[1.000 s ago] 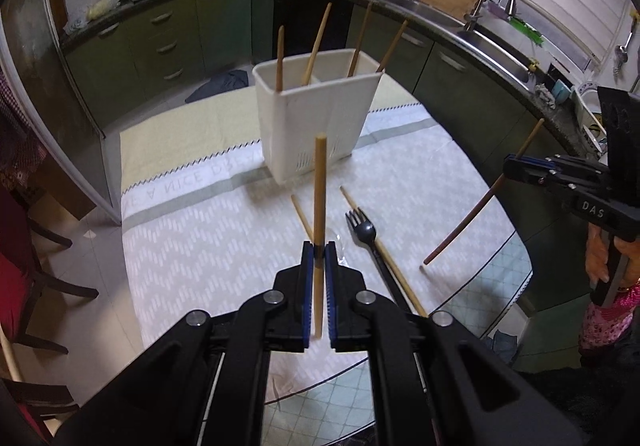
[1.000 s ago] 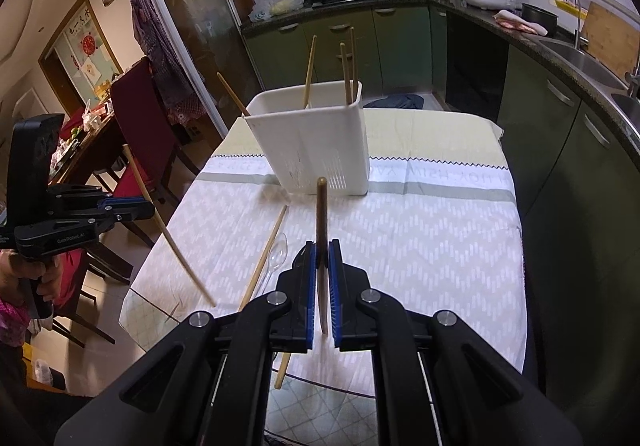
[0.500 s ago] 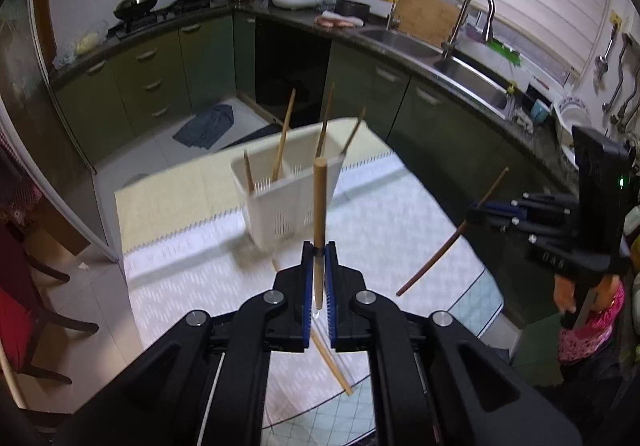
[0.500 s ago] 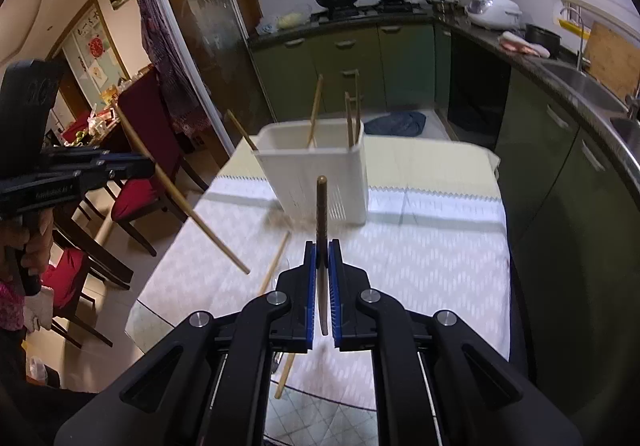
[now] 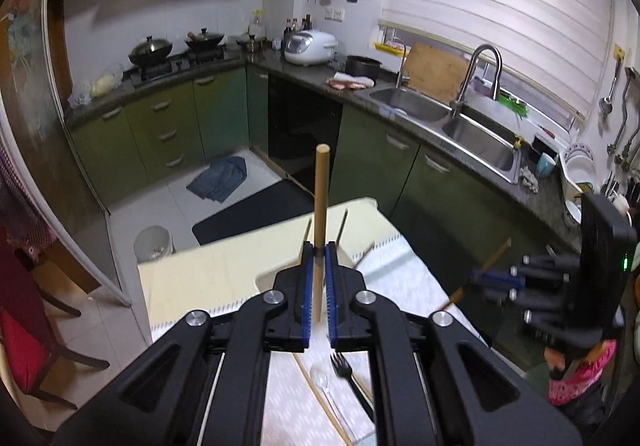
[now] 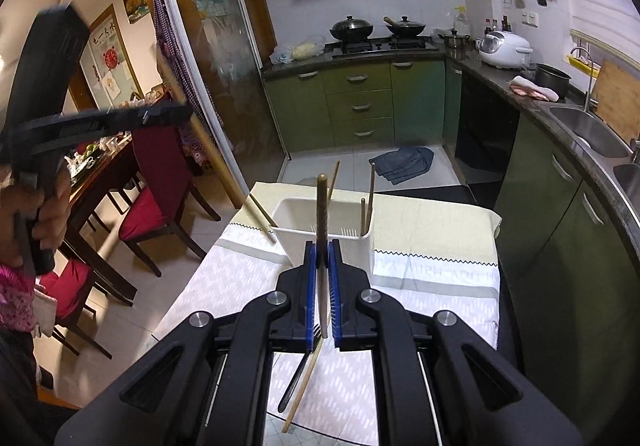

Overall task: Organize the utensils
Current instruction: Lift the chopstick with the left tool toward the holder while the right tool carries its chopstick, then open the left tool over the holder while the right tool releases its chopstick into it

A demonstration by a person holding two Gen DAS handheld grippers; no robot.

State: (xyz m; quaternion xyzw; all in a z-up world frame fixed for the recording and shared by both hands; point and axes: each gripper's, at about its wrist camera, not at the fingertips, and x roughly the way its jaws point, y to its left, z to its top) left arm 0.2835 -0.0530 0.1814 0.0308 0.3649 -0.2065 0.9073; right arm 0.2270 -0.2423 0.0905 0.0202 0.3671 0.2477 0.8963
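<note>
A: What has the left tool [image 5: 316, 266] got?
B: Its jaws are clamped on a pale chopstick [image 5: 321, 202], which stands upright between the blue pads [image 5: 307, 286]. From the right wrist view the same stick slants down toward the bench [image 6: 432, 286], ending near the holder [image 6: 352, 246].

A: What lies on the bench itself?
B: Seen under the left tool: a clear spoon [image 5: 322, 384], a black fork [image 5: 347, 374] and a loose chopstick beside them, all on the patterned cloth [image 5: 408, 286].

A: And the holder?
B: White, upright at the far end of the cloth, with several chopsticks leaning inside it.

A: The right tool [image 6: 323, 266]?
B: Clamped as well, on a darker chopstick [image 6: 321, 214] held upright in front of the holder. A hand [image 6: 44, 206] grips the left tool's handle at the left edge.
</note>
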